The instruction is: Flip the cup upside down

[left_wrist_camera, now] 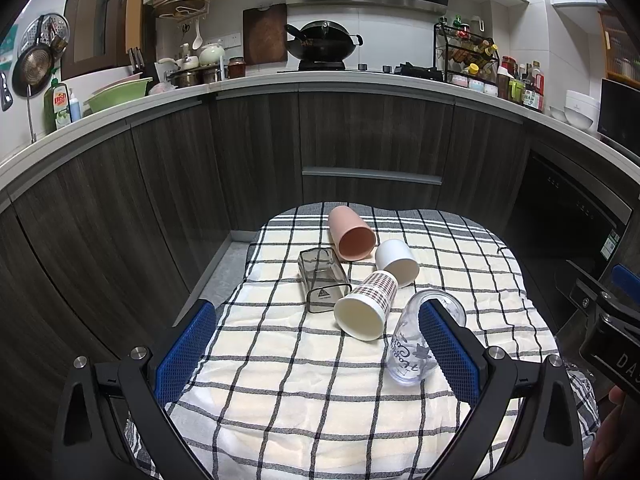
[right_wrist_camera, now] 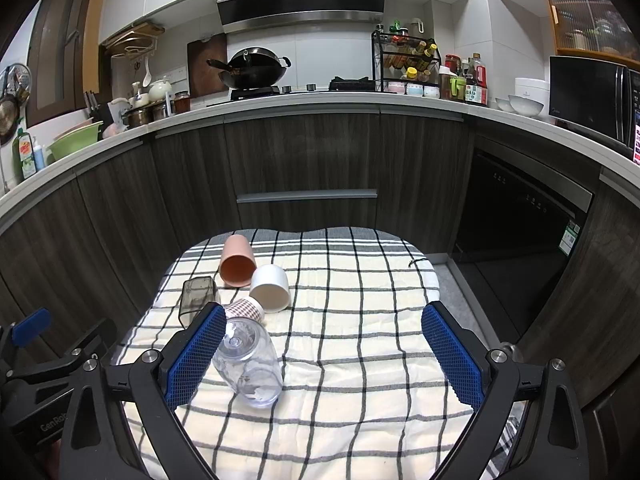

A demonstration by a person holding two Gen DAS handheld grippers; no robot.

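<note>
Five cups lie on their sides on the tabletop [left_wrist_camera: 280, 400], which is covered by a cream cloth with a dark grid pattern. None has been turned mouth-down yet. Nearest is the clear plastic cup with printed lettering [left_wrist_camera: 416, 344], its mouth pointing away in the left wrist view. Behind it lie the checked paper cup with a white interior [left_wrist_camera: 366, 302], the smoky transparent square tumbler [left_wrist_camera: 322, 280], the plain white cup [left_wrist_camera: 398, 261] and the pink plastic cup [left_wrist_camera: 351, 233], all packed close together, some touching.

The left claw [left_wrist_camera: 316, 354] is spread wide and holds nothing; its right pad overlaps the clear cup in the picture, though I cannot tell whether they touch. The right claw [right_wrist_camera: 324, 356] is likewise wide open and empty, its left pad just beside the same cup [right_wrist_camera: 249, 362].

Risks, as I judge them: a cup on its side rolls easily, so a pad arriving off-centre could send the clear cup away or into the checked one. The thin clear wall may flex or slip under a pinch. The loose cloth could bunch and drag neighbours, and both claws converging on one cup could collide
</note>
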